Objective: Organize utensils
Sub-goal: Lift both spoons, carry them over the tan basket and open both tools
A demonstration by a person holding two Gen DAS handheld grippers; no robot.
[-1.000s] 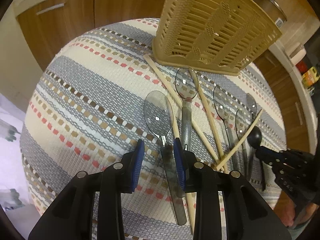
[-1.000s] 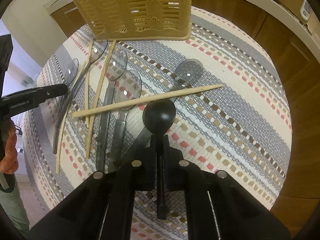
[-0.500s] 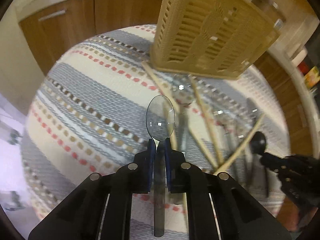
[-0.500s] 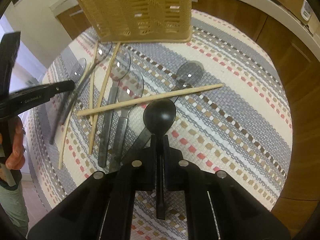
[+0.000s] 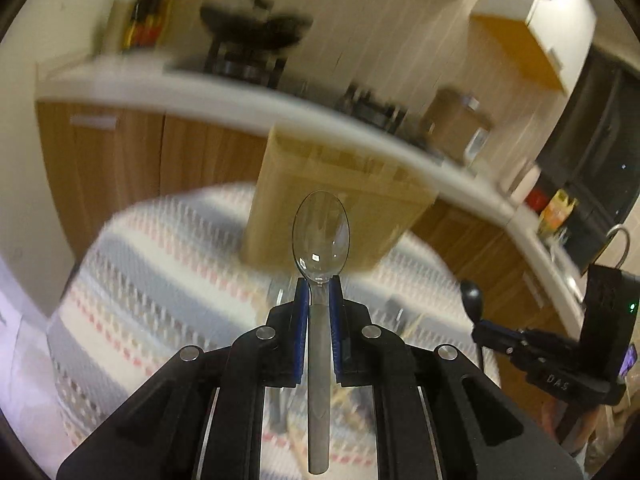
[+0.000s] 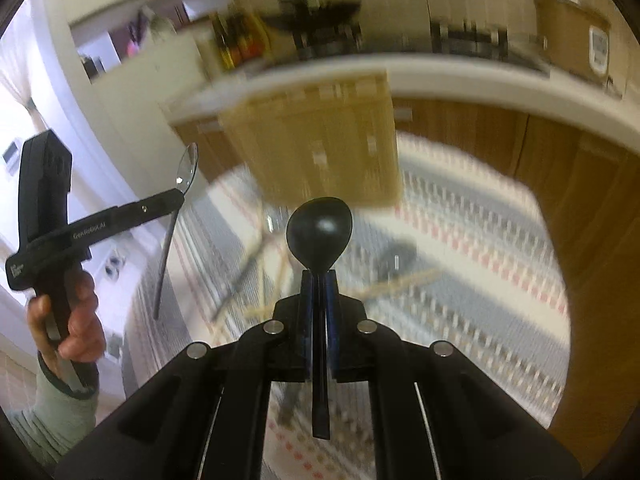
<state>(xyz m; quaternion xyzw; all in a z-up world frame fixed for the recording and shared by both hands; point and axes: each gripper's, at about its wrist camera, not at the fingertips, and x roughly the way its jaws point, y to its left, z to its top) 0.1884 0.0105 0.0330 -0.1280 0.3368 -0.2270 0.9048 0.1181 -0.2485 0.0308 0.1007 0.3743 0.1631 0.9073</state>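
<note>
Striped woven cloth (image 5: 152, 280) covers table; wooden cabinets (image 5: 120, 160), white counter (image 5: 200, 88) behind.

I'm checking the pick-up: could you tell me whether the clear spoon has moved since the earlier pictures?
Yes. The clear spoon has risen off the striped cloth, clamped in the left hand-held gripper; its bowl now shows against the basket.

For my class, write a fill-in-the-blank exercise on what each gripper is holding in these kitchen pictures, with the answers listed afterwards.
1. The left gripper is shut on a ______ plastic spoon.
2. The right gripper is shut on a spoon whose colour is ______.
3. Each spoon is held by its handle with its bowl pointing ______ from the camera.
4. Behind both spoons stands a tan ______ on the striped cloth.

Missing words: clear; black; away; basket
</note>
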